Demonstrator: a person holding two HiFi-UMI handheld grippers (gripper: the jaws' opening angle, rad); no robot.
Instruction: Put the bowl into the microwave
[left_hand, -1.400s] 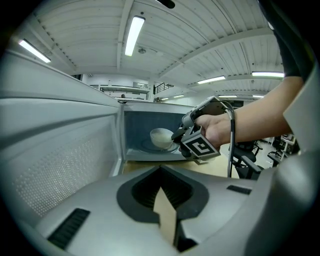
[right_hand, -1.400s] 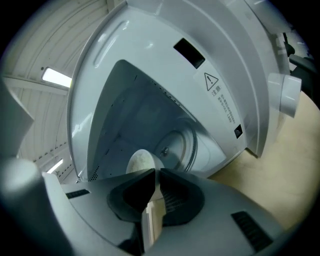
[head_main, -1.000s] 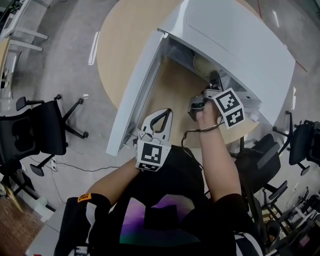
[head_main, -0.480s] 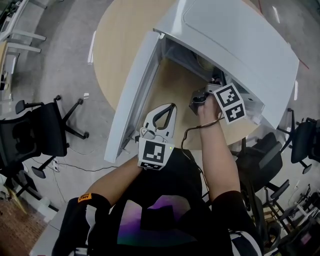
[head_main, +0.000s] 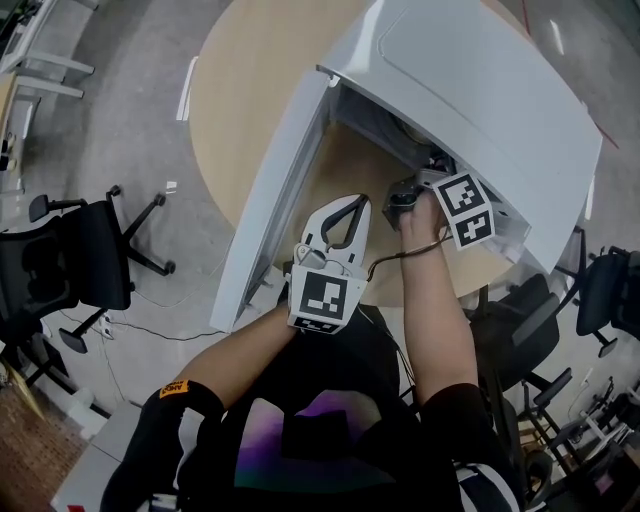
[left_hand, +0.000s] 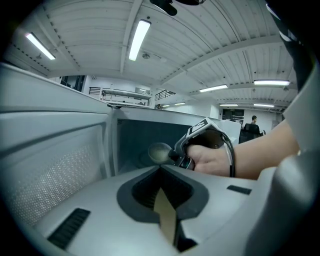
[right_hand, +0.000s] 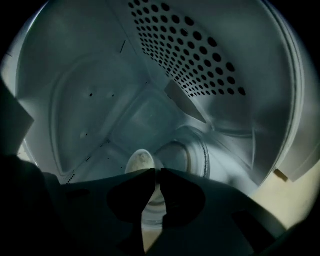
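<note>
Pinching the bowl (right_hand: 140, 161) by its rim inside the microwave (right_hand: 200, 60) with my right gripper (right_hand: 156, 171), I judge it light, rigid, slippery; left gripper (left_hand: 160, 168) jaws clenched, empty.

microwave door (head_main: 270, 200) open leftward | right gripper (right_hand: 155, 172), bowl (right_hand: 139, 161) occupy cavity mouth

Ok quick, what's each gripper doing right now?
Left gripper: shut, holding nothing.
Right gripper: shut on the bowl, inside the microwave.
</note>
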